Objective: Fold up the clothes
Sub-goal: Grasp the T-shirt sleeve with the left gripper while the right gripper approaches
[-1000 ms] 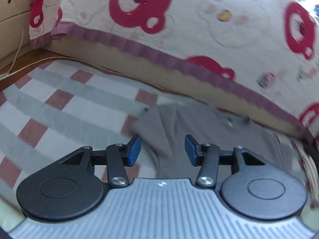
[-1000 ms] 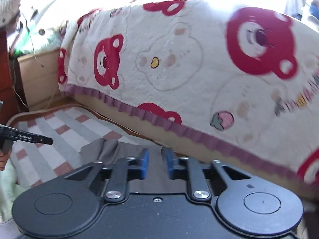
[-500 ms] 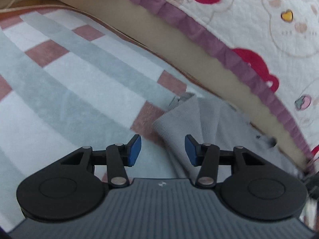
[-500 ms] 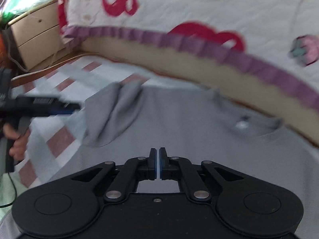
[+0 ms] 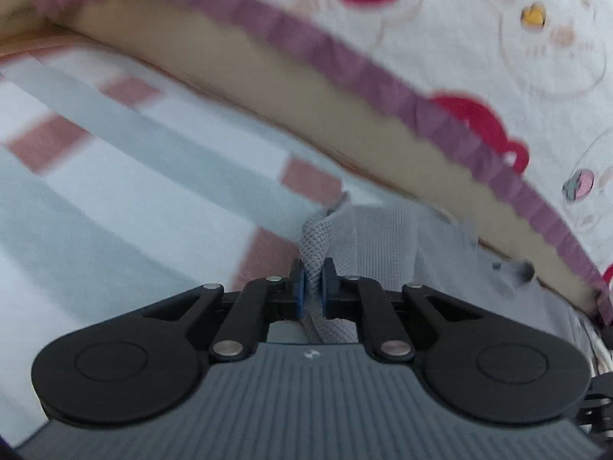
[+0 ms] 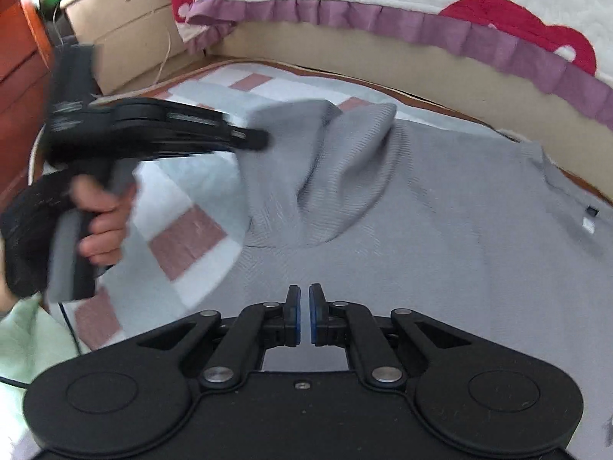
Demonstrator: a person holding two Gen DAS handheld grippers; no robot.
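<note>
A grey knit sweater [image 6: 421, 230] lies spread on a checked mat, its neck label toward the right. My left gripper [image 5: 313, 283] is shut on a fold of the sweater [image 5: 383, 237] at its left sleeve. In the right wrist view that same left gripper [image 6: 253, 140] holds the sleeve lifted off the mat, with a person's hand [image 6: 103, 226] around its handle. My right gripper [image 6: 301, 308] hovers low over the sweater's body, jaws together with only a sliver between the blue pads and no cloth seen in them.
The mat [image 5: 115, 176] has grey, white and pink checks. A bed side with a bear-print quilt [image 5: 498, 38] and purple frill runs along the far edge. A wooden drawer unit [image 6: 126, 38] stands far left. Pale green cloth [image 6: 23, 345] lies near left.
My left gripper moved onto the sleeve and went from open to shut on it, lifting the fold. The right gripper shut and dropped low over the sweater.
</note>
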